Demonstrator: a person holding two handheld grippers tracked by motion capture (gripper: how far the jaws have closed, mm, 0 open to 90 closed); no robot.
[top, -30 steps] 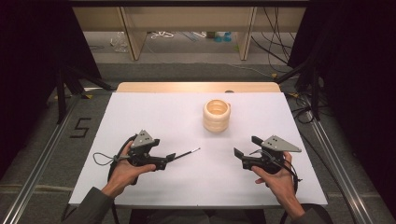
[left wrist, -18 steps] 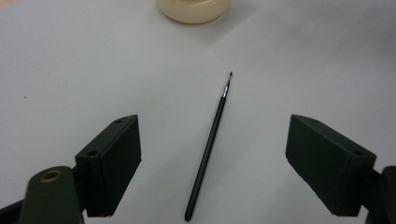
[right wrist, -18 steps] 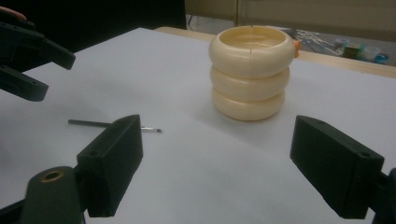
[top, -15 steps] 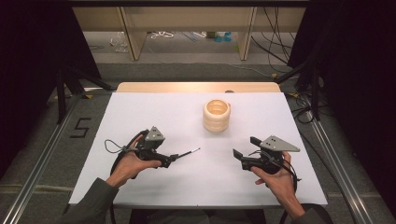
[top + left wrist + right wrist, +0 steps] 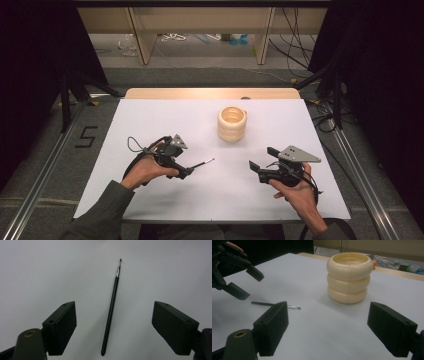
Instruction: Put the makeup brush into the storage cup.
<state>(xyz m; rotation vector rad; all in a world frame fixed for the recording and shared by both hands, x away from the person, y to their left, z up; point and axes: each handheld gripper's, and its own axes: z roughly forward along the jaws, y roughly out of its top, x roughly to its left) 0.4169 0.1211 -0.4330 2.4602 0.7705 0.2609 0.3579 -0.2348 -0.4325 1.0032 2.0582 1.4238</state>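
Observation:
A thin black paintbrush (image 5: 204, 162) lies flat on the white table (image 5: 165, 120), tip toward the middle. My left gripper (image 5: 185, 171) hangs open just over its handle end. In the left gripper view the paintbrush (image 5: 111, 307) lies between the two spread jaws of the left gripper (image 5: 113, 313), touching neither. A cream ribbed pot (image 5: 232, 123), like three stacked rings, stands upright at the table's centre back. My right gripper (image 5: 261, 159) is open and holds nothing, low at the front right. Its own view shows the pot (image 5: 349, 277), the paintbrush (image 5: 274, 305) and the left gripper (image 5: 239, 282) beyond the right gripper (image 5: 327, 315).
A bare wooden strip (image 5: 210, 93) runs along the table's far edge. Metal rails (image 5: 45, 170) flank the table on the floor, and cables (image 5: 325, 115) lie at the right. Black curtains close in both sides.
My left gripper has shifted right and rolled over, coming down around the paintbrush handle. The right gripper, the paintbrush and the pot have stayed where they were.

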